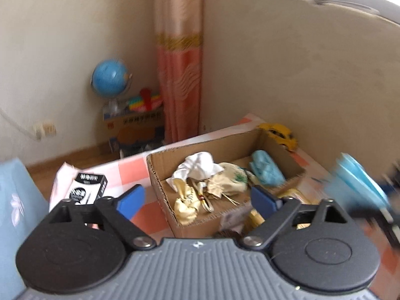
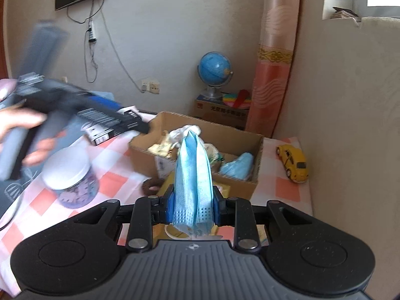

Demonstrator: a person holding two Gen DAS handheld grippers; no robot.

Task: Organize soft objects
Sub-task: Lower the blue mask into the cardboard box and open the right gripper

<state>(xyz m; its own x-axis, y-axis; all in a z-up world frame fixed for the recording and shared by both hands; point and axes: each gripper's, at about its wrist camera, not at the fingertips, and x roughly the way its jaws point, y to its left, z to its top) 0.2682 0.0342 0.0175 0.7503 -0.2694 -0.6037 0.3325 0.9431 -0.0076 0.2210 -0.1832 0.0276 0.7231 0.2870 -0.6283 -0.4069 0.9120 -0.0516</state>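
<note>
— So, where does the left gripper stand?

— Over the near wall of the cardboard box, its blue pads spread wide with nothing between them. No earlier picture shows how they got there.

— And the right gripper?

— Clenched on a folded blue face mask, which stands up from the pads in front of the box.

— What is in the box already?

— A white cloth, cream fabric pieces and a crumpled blue mask against the far right wall. The middle is crowded; the floor by the back wall looks barer.

— Room around the edges?

— Tight. A yellow toy car sits on the checked tablecloth between the box and the wall. Left of the box lie a black-and-white carton and a white-lidded jar. The table's far edge runs just behind the box.
</note>
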